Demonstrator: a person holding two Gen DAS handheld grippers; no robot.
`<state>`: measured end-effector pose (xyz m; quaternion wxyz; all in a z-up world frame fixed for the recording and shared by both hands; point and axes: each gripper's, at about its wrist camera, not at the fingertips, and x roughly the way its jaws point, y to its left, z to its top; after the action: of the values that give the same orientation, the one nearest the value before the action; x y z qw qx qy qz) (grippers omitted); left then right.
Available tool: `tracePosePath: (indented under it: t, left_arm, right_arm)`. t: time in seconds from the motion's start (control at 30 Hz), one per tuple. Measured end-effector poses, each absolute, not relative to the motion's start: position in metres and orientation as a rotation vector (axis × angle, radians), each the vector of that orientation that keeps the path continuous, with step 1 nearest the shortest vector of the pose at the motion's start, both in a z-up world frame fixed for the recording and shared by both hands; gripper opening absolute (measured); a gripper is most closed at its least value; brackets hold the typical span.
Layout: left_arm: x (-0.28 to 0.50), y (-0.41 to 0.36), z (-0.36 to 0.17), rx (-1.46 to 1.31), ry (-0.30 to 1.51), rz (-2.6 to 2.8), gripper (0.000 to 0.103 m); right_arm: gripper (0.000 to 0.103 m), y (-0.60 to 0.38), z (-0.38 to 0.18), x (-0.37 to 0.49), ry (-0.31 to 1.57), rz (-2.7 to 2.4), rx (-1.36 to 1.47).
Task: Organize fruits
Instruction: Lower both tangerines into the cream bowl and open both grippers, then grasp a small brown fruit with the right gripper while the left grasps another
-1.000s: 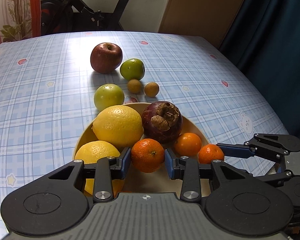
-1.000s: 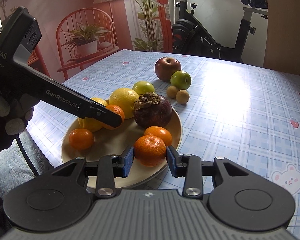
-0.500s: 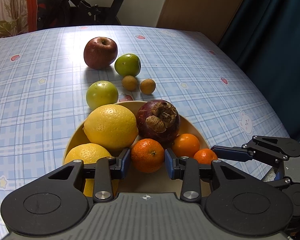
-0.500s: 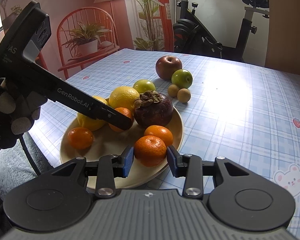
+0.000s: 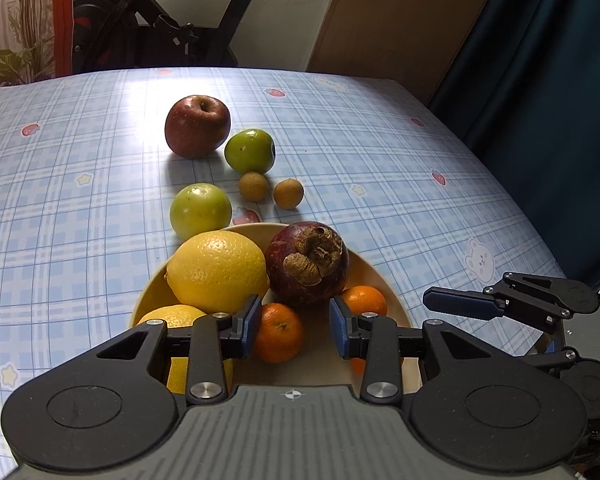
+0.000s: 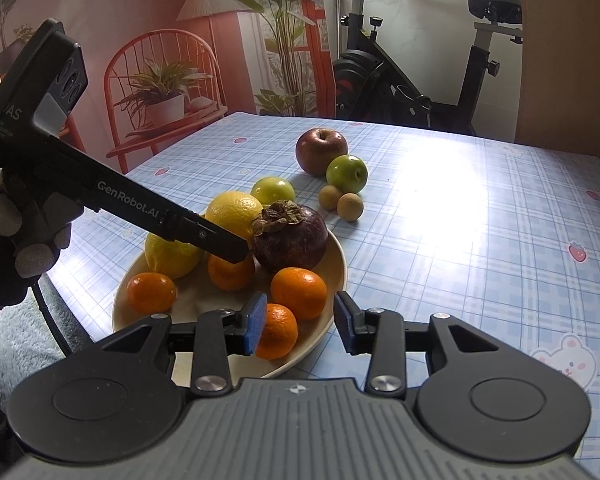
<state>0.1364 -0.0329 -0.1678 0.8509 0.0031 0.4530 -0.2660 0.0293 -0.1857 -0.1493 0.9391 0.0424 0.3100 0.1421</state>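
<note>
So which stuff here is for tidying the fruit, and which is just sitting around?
For the job:
plate
mandarins
lemons
mangosteen
red apple
green apples
two small brown fruits
left gripper
right gripper

Just around:
exercise bike
red chair
curtain

A home room: exercise bike (image 6: pixel 416 80), checked tablecloth (image 5: pixel 380 160), dark curtain (image 5: pixel 548 80), plant-print wall hanging (image 6: pixel 180 60)

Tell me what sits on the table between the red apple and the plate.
In both wrist views, two green apples and two small brown round fruits lie between the red apple and the plate.
</note>
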Motion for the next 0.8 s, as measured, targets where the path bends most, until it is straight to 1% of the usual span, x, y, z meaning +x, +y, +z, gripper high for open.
tracePosePath:
  t: [0.4,0.63,0.8]
  left_arm:
    - [0.144,-0.015,-0.126,-0.009,0.819,-0.474,0.039]
    - [0.166,-0.004,-0.108,-0.016,0.775,-0.376,0.039]
    - [0.18,-0.002,-0.104,-0.017,0.742,-0.319,0.039]
  right_arm:
    - [0.04,-0.21,-0.127,0.043,0.566,0.225,0.116]
    - [0.04,-0.22,-0.108,0.072,0.506,0.216,0.082]
    - [0.04,-0.223,-0.104,0.097,0.485,0.217,0.068]
